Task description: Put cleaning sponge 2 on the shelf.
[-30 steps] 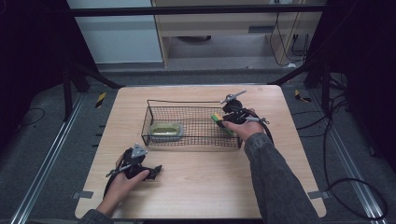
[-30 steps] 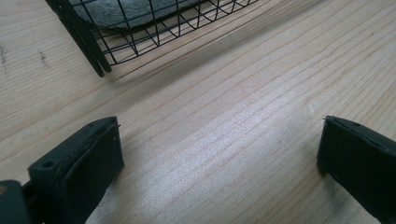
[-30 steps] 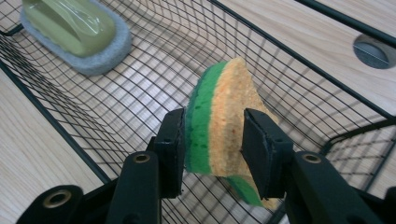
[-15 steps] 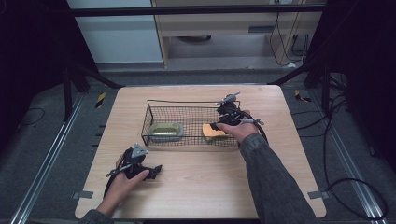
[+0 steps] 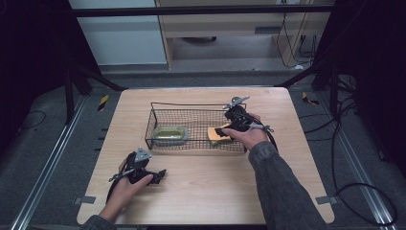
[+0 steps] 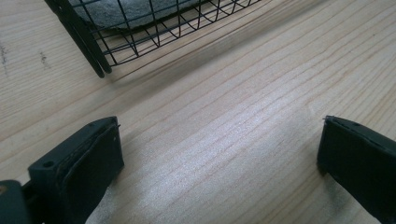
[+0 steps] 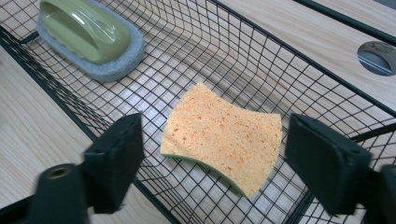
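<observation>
Sponge [image 7: 223,135] flat in basket [image 7: 299,56] — right claw [image 7: 224,161] spread wide above.

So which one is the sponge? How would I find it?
Look at the black wire basket in the middle of the wooden table. The sponge lies flat at its right end, orange, wavy-edged, green underneath. The scrubber at the other end has a green handle.

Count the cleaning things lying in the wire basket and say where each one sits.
2. The orange sponge lies flat on the floor of the wire basket at its right end, under the open right gripper. The green-handled scrubber lies at the left end. Nothing looks hidden.
</observation>
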Demonstrator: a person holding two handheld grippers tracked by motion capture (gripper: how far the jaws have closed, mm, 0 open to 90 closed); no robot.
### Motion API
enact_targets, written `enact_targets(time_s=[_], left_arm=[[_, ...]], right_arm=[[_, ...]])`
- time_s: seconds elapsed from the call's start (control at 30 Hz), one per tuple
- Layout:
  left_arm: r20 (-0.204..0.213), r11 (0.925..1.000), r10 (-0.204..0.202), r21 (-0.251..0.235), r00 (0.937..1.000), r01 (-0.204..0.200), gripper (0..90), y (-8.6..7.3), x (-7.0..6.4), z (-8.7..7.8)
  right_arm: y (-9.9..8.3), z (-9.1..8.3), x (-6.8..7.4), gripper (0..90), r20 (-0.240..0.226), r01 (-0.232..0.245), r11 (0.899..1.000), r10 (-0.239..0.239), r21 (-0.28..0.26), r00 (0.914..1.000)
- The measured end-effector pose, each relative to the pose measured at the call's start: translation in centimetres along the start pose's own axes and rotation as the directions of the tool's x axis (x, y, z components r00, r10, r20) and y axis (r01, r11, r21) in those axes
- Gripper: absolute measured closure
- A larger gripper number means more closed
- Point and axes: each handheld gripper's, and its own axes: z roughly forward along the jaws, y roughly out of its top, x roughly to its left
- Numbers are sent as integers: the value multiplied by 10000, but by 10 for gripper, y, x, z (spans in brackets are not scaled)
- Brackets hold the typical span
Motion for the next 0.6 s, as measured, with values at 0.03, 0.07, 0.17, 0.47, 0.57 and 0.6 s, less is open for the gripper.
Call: enact_targets(time_s=[0.03, 0.07, 0.17, 0.47, 0.57, 0.6], left_arm=[[0, 10000, 1, 1, 10000, -1, 0, 0, 0, 0], [0, 10000, 1, 1, 10000, -1, 0, 0, 0, 0], [0, 10000, -2, 0, 10000, 2, 0, 0, 0, 0], [1, 10000, -1, 1, 10000, 1, 0, 0, 0, 0], [1, 10000, -4, -3, 10000, 4, 0, 0, 0, 0], [2, 10000, 0, 0, 10000, 0, 0, 0, 0, 0]], right_arm=[[-1, -3, 1, 155, 61, -35, 10000, 35, -88, 10000], [-1, -3, 1, 155, 61, -35, 10000, 35, -88, 10000], [-1, -8, 1, 99, 139, -86, 9997, 89, -208, 9999], [-5, -23, 0, 64, 434, -141, 9979, 169, -636, 9989], [-9, -27, -1, 60, 502, -189, 9971, 226, -737, 9985], [-10, -28, -2, 60, 523, -194, 9970, 234, -754, 9984]])
